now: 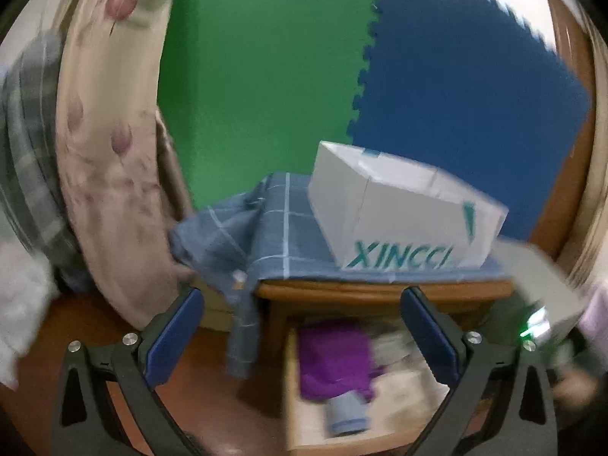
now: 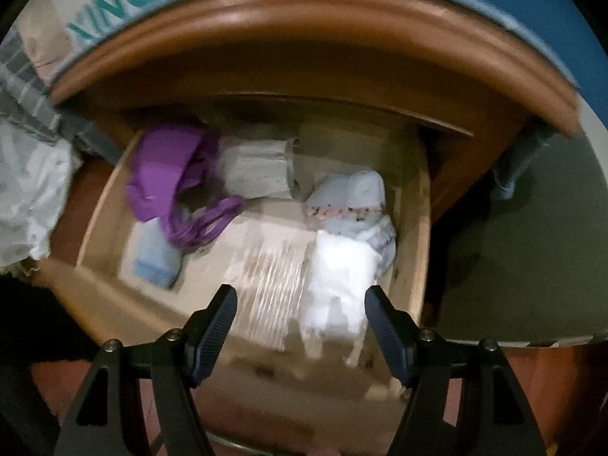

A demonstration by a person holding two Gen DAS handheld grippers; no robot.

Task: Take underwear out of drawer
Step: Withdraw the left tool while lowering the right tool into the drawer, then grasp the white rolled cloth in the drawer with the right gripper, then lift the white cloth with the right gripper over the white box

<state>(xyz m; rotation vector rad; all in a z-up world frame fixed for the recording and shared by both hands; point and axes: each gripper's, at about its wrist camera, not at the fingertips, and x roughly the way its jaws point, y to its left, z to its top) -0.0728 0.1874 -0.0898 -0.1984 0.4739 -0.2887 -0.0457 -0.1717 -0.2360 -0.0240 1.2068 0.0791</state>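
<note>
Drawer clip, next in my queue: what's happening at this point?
A person with a handheld gripper in each hand is working at an open wooden drawer under a cloth-covered nightstand. The right gripper points down into it, jaws open and empty, over a white folded garment. A purple garment and a light blue one also lie inside. The left gripper faces the nightstand, jaws wide and empty. Nothing has been lifted out yet.
</note>
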